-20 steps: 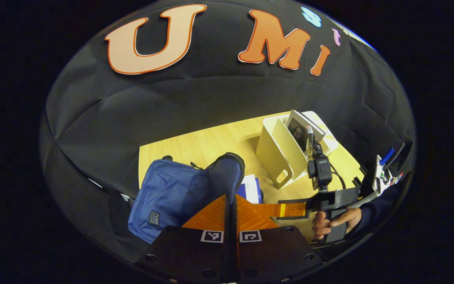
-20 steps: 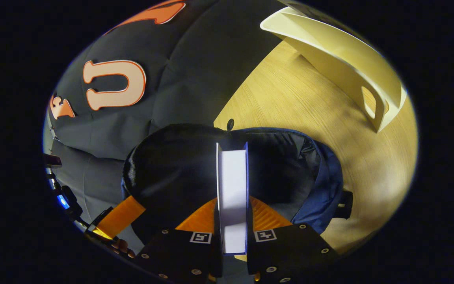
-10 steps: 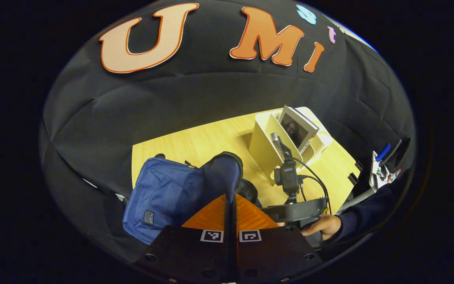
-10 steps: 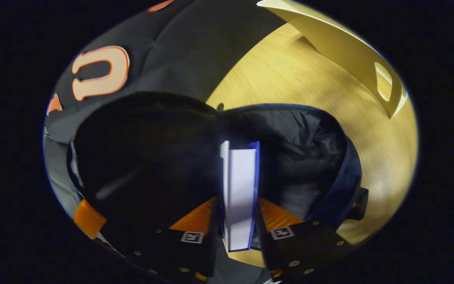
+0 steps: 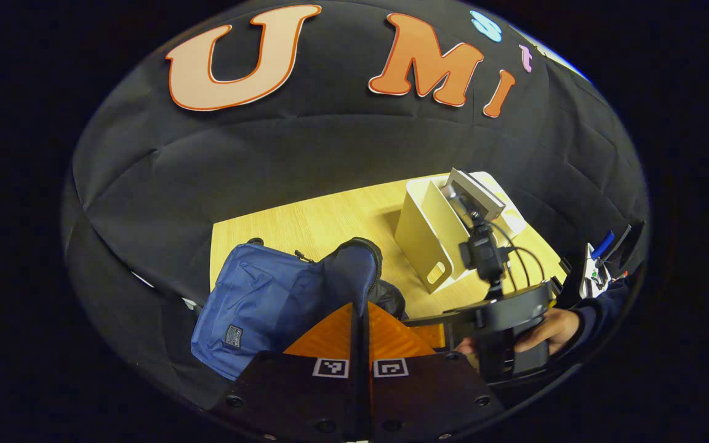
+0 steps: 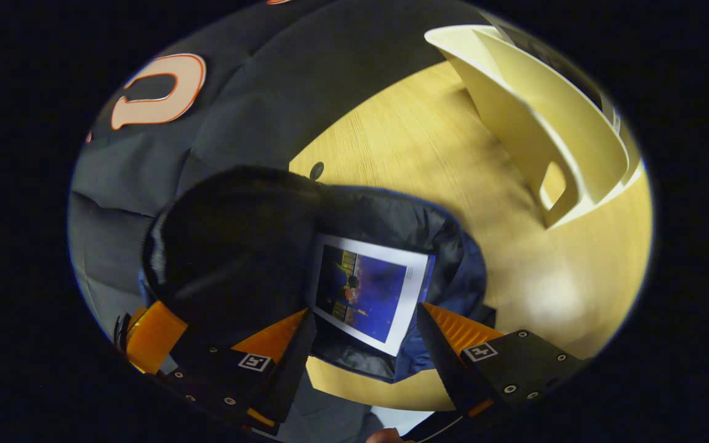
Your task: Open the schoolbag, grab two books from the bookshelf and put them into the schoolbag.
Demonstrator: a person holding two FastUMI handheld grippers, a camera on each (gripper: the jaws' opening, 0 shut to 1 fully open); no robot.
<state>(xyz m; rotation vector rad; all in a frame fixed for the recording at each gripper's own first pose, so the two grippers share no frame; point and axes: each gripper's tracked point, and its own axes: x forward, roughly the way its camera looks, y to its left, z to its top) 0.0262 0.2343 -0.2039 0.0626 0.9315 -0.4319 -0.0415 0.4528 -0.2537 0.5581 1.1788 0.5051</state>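
Inside one schoolbag [image 6: 453, 246] lies one book [image 6: 367, 292] (right tool [image 6: 364, 332] spread).

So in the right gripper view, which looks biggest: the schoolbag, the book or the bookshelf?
As they look there, largest first:
1. schoolbag
2. bookshelf, though it runs off the edge of the view, so its rank is unsure
3. book, which lies in the bag's opening

The camera's nearness swells the bag.

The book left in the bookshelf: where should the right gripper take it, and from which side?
Judging from the left gripper view, grip the book by its raised top edge, coming from above. It leans in the bookshelf, whose walls cover its lower part, while the top corner pokes out above them. The right gripper is open over the schoolbag.
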